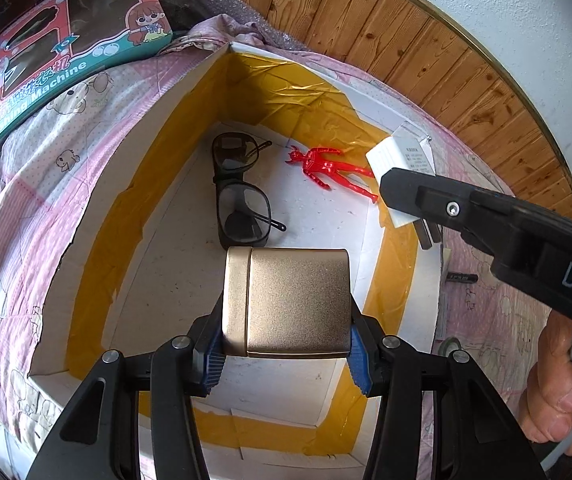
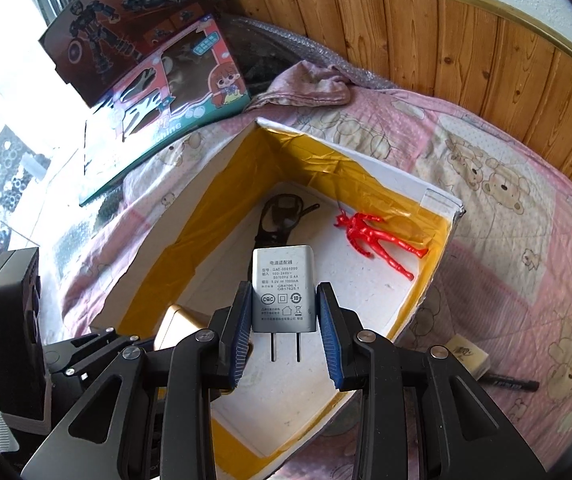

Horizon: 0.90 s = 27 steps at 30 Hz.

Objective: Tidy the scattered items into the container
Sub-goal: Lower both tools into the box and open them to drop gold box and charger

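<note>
Drop step: left gripper [image 1: 286, 354] clamps gold tin [image 1: 286, 302], right gripper [image 2: 283, 334] clamps power adapter [image 2: 283, 290]; box [image 2: 426, 190] floor below both, release next.

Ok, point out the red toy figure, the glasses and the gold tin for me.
red toy figure [image 2: 366, 236], right wrist view, on its torso.
glasses [image 1: 243, 216], left wrist view, on the nearer lens.
gold tin [image 1: 298, 300], left wrist view, on its broad top face.

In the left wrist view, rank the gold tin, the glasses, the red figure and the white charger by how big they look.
1. gold tin, though it is nearest the camera, which inflates it.
2. glasses.
3. red figure.
4. white charger, partly hidden by the right gripper, so its rank against the figure is unsure.
</note>
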Tool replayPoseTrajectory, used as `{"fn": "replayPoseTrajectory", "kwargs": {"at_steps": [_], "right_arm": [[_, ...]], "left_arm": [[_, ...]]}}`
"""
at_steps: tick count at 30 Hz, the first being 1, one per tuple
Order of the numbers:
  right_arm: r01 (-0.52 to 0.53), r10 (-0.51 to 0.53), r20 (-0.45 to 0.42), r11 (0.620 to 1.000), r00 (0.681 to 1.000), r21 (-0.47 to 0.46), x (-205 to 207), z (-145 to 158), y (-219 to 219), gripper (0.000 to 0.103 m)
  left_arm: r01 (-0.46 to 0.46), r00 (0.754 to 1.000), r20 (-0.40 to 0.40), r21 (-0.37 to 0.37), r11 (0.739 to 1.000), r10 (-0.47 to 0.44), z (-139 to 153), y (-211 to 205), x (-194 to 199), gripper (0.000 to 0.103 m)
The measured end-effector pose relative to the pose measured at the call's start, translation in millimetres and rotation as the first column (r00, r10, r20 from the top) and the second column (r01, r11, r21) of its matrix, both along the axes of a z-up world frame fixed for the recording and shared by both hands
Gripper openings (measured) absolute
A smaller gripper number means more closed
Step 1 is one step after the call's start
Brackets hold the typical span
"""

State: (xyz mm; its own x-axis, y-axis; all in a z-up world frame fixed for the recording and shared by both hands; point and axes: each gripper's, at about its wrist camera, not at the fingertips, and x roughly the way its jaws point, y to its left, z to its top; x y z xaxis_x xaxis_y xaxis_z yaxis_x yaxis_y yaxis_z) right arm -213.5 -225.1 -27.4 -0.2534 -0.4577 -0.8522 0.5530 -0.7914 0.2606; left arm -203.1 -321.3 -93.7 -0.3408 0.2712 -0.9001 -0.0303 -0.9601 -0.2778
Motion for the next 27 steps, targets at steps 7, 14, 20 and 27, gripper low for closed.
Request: {"fn": "replayPoseTrajectory", "kwargs": {"at_steps": [7, 14, 20, 27], "right_arm": [[-0.005, 0.005, 0.013, 1.000, 1.000, 0.022, -21.5, -14.1, -1.6, 0.034], [-0.037, 0.036, 0.019, 0.998, 0.999, 0.051, -37.5, -24.0, -8.4, 0.034], [-0.083, 0.081, 0.020, 0.993, 0.997, 0.080, -45.9, -31.7, -18.5, 0.034], [-0.096, 0.095, 0.022, 0.990, 0.995, 0.099, -53.9, -37.8, -24.9, 0.034]], "left_arm": [[0.012, 0.999, 0.037, 0.026, 1.000, -0.013, -11.5, 13.9, -11.2, 0.051], [0.014, 0.998, 0.066, 0.052, 0.999, -0.018, -20.2, 25.9, -22.7, 0.051], [-0.017, 0.995, 0.095, 0.084, 0.996, 0.009, -30.4, 30.7, -33.5, 0.051], [-0.055, 0.993, 0.111, 0.089, 0.995, 0.045, -39.9, 30.4, -45.5, 0.051]]}}
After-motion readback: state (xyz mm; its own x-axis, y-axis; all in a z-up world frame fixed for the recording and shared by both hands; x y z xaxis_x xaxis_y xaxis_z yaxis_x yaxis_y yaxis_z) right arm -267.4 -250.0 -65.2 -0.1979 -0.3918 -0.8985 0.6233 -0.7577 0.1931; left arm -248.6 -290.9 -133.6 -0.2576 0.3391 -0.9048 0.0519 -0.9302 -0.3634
